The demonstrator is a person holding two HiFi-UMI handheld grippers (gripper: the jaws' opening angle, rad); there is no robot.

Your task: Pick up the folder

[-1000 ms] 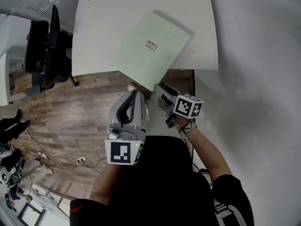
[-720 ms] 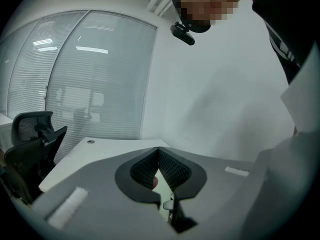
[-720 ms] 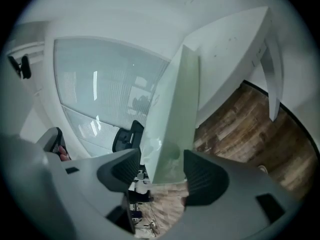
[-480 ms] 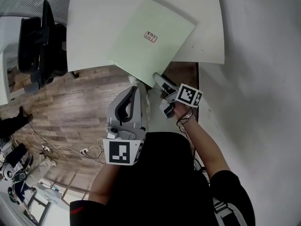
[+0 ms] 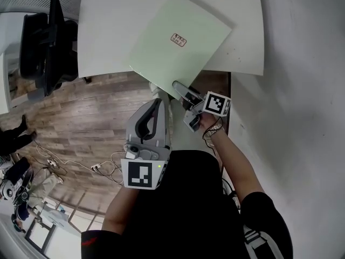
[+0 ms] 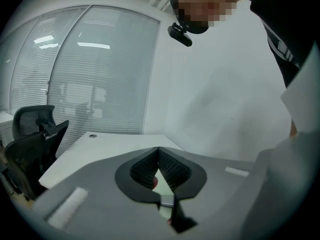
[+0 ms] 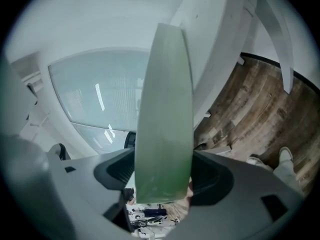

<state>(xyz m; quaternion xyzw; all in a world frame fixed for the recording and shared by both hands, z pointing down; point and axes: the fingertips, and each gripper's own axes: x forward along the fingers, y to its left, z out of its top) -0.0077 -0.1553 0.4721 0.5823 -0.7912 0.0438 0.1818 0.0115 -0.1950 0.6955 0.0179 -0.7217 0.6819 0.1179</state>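
Observation:
A pale green folder (image 5: 180, 45) with a small red label lies askew on the white table (image 5: 108, 31), its near corner hanging over the table's front edge. My right gripper (image 5: 180, 89) is at that corner. In the right gripper view the folder (image 7: 165, 119) runs edge-on between the jaws of the right gripper (image 7: 162, 176). The jaws are opening and stand wide, and the pads do not press on it. My left gripper (image 5: 155, 102) hangs shut and empty below the table's edge. In the left gripper view its pads meet at the tip of the left gripper (image 6: 159, 151).
A black office chair (image 5: 46, 42) stands left of the table, over the wooden floor (image 5: 81, 117). A white wall (image 5: 302, 90) runs along the right side. Cables (image 5: 81, 169) lie on the floor at lower left. The person's shoe shows under the table's edge.
My right gripper has moved up the picture to the folder's overhanging corner, rolling as it went, and now straddles it. The left gripper has barely shifted.

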